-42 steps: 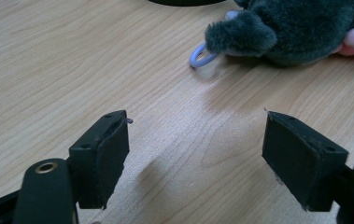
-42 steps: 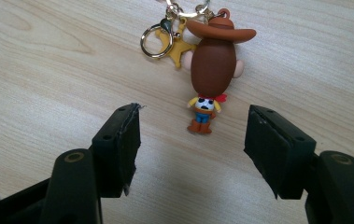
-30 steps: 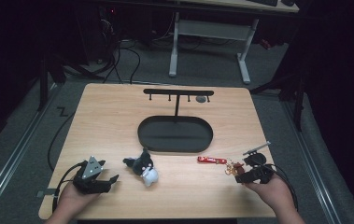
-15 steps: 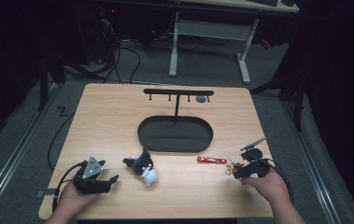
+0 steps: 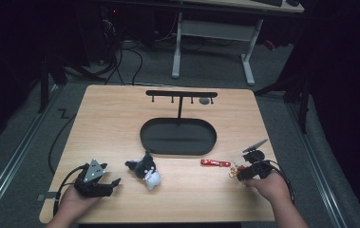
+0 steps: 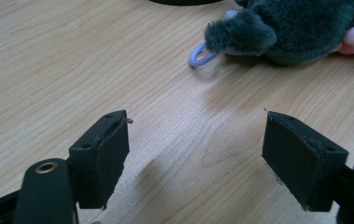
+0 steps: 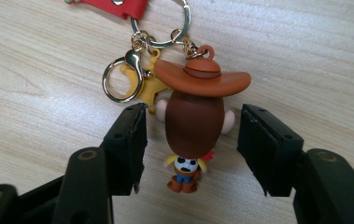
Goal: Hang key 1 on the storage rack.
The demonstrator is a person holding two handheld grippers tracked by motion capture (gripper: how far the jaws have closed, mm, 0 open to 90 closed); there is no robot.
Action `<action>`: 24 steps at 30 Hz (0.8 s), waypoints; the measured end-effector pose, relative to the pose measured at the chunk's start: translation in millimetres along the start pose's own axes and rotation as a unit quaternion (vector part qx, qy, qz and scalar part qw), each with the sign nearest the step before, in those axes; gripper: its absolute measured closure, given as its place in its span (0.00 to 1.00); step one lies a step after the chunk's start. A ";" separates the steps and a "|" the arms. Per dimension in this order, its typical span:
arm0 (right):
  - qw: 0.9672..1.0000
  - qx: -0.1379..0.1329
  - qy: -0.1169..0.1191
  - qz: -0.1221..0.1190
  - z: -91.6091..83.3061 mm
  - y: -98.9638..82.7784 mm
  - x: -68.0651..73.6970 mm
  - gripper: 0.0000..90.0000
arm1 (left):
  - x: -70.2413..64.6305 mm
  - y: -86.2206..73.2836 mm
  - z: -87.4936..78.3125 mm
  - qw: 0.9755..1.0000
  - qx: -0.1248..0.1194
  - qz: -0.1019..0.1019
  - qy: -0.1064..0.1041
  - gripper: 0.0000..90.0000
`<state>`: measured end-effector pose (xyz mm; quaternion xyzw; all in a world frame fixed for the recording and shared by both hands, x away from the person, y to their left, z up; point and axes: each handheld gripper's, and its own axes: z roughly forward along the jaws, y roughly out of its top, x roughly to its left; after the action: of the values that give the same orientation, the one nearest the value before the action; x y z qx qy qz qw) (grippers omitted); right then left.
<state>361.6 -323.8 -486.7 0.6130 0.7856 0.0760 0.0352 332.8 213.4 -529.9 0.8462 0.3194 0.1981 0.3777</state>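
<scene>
A cowboy figure keychain [image 7: 194,126] with a brown hat, gold rings and a red strap [image 7: 118,4] lies on the wooden table. My right gripper [image 7: 191,144] straddles the figure; its jaws have just been closing, but a gap still shows on each side of it. In the high view the right gripper [image 5: 238,175] sits at the keychain's right end, beside the red strap [image 5: 215,163]. My left gripper [image 6: 195,154] rests open near the front left with nothing between its jaws. A dark grey plush toy [image 6: 282,28] with a blue ring [image 6: 198,56] lies just beyond it.
A black stand with a hook bar [image 5: 181,97] rises from an oval black base [image 5: 177,136] at the table's middle. The plush toy [image 5: 146,169] lies between my left gripper [image 5: 113,183] and the keychain. Desk legs and cables stand on the floor behind the table.
My right hand has edged left onto the keychain, and its jaws have narrowed around the figure. The left hand has stayed put.
</scene>
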 end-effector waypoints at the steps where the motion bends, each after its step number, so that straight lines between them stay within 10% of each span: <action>1: 1.000 0.000 0.000 0.000 1.0 0.0 0.0 0.50 | 0.0 0.0 0.0 1.000 0.000 0.000 0.000 0.26; 24: 0.999 0.015 -0.027 -0.018 2.5 4.0 5.5 0.61 | -0.2 0.0 -0.1 1.000 0.002 0.001 -0.001 0.26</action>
<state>364.4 -317.3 -488.3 0.6009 0.7964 0.0472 0.0483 332.5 213.3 -529.8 0.8476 0.3187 0.1971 0.3756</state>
